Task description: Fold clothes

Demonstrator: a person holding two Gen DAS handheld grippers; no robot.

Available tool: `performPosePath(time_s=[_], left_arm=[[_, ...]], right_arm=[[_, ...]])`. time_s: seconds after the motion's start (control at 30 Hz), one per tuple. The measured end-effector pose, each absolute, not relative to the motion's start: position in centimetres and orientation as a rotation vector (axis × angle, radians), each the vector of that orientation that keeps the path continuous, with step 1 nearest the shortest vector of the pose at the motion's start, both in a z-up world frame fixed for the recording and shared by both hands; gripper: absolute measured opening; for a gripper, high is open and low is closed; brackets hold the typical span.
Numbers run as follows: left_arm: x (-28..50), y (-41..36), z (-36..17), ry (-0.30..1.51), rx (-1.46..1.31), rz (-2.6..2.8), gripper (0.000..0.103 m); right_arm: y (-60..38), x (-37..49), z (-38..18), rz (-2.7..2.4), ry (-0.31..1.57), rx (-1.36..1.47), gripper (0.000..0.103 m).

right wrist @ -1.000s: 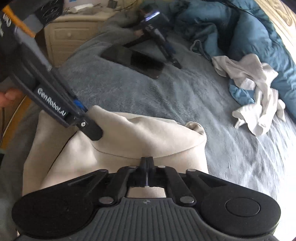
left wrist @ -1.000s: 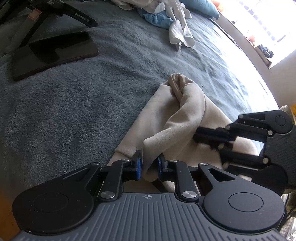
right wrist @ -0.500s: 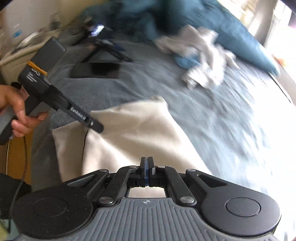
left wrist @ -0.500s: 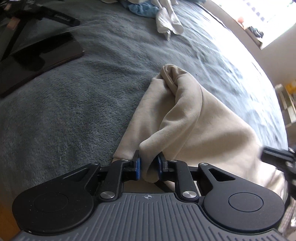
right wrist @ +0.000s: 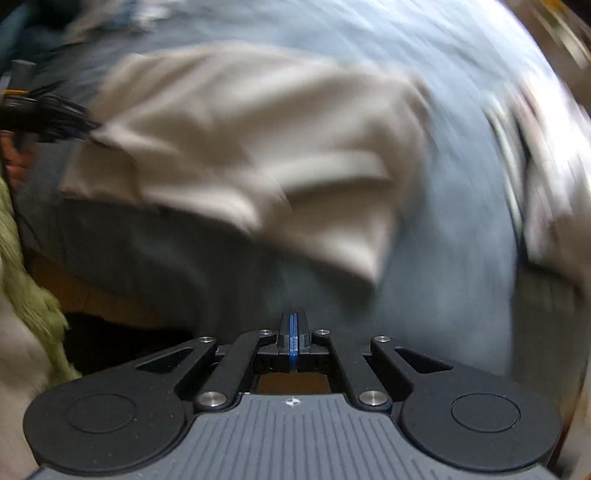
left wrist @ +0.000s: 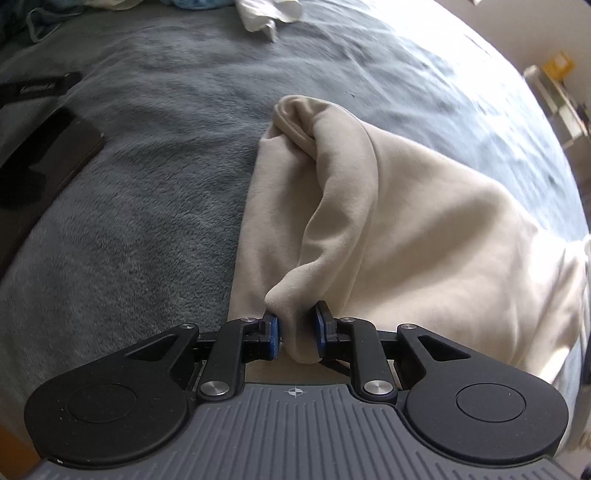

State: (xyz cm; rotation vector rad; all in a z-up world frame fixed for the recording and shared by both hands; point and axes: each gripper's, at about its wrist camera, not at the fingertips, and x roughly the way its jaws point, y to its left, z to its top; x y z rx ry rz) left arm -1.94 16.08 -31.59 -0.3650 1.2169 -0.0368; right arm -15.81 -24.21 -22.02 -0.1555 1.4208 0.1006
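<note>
A cream garment (left wrist: 424, 229) lies partly folded on the grey-blue bed cover (left wrist: 147, 206). My left gripper (left wrist: 295, 334) is shut on a bunched fold of that cream garment, its blue pads pressing the cloth from both sides. In the blurred right wrist view the same cream garment (right wrist: 266, 147) spreads across the bed below my right gripper (right wrist: 293, 336), which is shut with nothing between its pads and hangs above the bed's near edge. The left gripper (right wrist: 48, 114) shows there as a dark shape at the garment's left corner.
A flat black object (left wrist: 40, 155) lies on the cover at the left. White and blue clothes (left wrist: 266, 14) are piled at the far end. A green fluffy cloth (right wrist: 26, 266) hangs at the left edge of the right wrist view. More pale cloth (right wrist: 546, 177) lies at the right.
My right gripper has left the garment and swung away, rolling over, out of the left wrist view. The left gripper kept its hold on the fold and turned a little.
</note>
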Motion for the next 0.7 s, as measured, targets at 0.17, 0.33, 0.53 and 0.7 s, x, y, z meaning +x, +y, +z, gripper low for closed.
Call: performPosePath(time_s=[0.17,0.33,0.53,0.7], left_arm=[[-1.6,15.4,-31.3,1.239,-0.286,-0.065,0.019],[-1.3,14.7,-31.3,1.252,-0.233,-0.077,0.019],[-0.9,14.2,-31.2,1.259,-0.194,-0.080,0.019],[-1.3,14.1,-31.0,1.256,-0.194,-0.066,0.019]], right_arm=[[-27.2,-22.4,-23.6,-0.118,1.594,-0.008,0.000],[-30.0,-26.5,-25.8,-0.348,1.730,0.163,0.026],[-30.4,-27.2,-25.4,-0.401,1.699,0.080,0.062],[-30.1,-24.7,-23.9,-0.319,1.525,-0.086,0.062]])
